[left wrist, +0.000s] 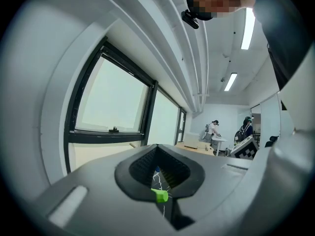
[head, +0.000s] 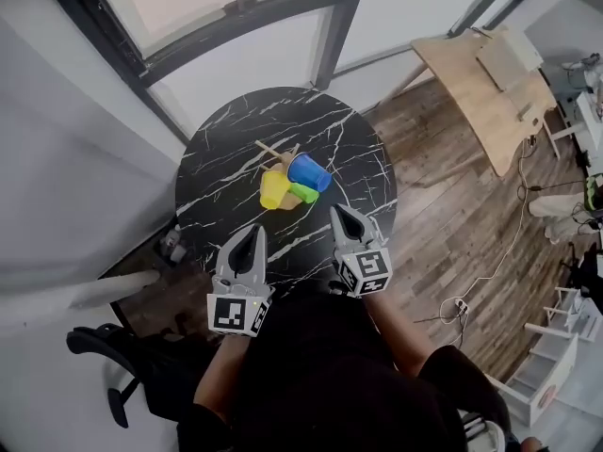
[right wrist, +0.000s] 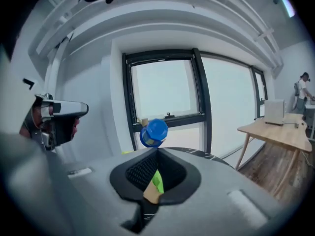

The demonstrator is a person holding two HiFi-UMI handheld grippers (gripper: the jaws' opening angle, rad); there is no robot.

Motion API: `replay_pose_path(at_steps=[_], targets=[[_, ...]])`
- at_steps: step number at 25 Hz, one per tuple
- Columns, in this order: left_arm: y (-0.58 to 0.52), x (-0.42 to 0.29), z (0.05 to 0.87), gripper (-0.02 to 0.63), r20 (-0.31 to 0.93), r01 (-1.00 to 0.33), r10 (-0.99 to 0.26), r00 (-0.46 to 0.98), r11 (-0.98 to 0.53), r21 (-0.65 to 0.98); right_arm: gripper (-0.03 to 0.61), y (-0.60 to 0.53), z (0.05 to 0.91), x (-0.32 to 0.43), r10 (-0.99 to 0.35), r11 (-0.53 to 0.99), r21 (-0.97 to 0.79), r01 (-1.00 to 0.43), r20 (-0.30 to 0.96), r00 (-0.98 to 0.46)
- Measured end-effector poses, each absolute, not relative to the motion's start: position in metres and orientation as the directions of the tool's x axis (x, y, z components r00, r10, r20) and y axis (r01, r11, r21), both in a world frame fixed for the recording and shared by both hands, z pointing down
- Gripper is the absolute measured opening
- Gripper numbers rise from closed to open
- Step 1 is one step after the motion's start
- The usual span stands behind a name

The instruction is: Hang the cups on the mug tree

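Item count, as we tally it:
- one round black marble-patterned table (head: 226,130)
- one wooden mug tree (head: 271,149)
- three plastic cups: one blue cup (head: 309,172), one yellow cup (head: 273,189), one green cup (head: 303,193)
- two tongs

Left tongs (head: 252,229): jaws together, nothing between them, touching nothing.

Right tongs (head: 336,208): jaws likewise shut and empty.

We hold both tongs over the near edge of the table.

All three cups cluster at the mug tree, ahead of the tongs and between them, nearer the right tongs and clear of both. The blue cup sits raised above the table on the tree, its base turned toward the right tongs. The yellow and green cups sit lower beside it. We cannot make out the insides of the cups.
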State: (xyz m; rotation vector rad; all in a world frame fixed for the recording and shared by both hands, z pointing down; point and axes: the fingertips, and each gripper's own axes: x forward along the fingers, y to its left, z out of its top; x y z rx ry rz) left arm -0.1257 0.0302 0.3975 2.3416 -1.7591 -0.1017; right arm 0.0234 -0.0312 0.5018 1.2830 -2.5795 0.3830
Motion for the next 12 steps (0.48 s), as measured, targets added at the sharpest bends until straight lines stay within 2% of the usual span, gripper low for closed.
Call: replay_pose_path(at_steps=[7, 12], targets=[[0.043, -0.112, 0.406, 0.0, 0.098, -0.94, -0.946, 0.308, -0.287, 0.183, -0.003, 0.015, 0.45, 0.022, -0.761, 0.594, -0.165, -0.787, 0.201, -0.617], [0.045, -0.11, 0.415, 0.0, 0.096, -0.933, -0.942, 0.321, -0.298, 0.199, -0.003, 0.025, 0.45, 0.016, -0.748, 0.597, -0.217, -0.772, 0.197, -0.634]])
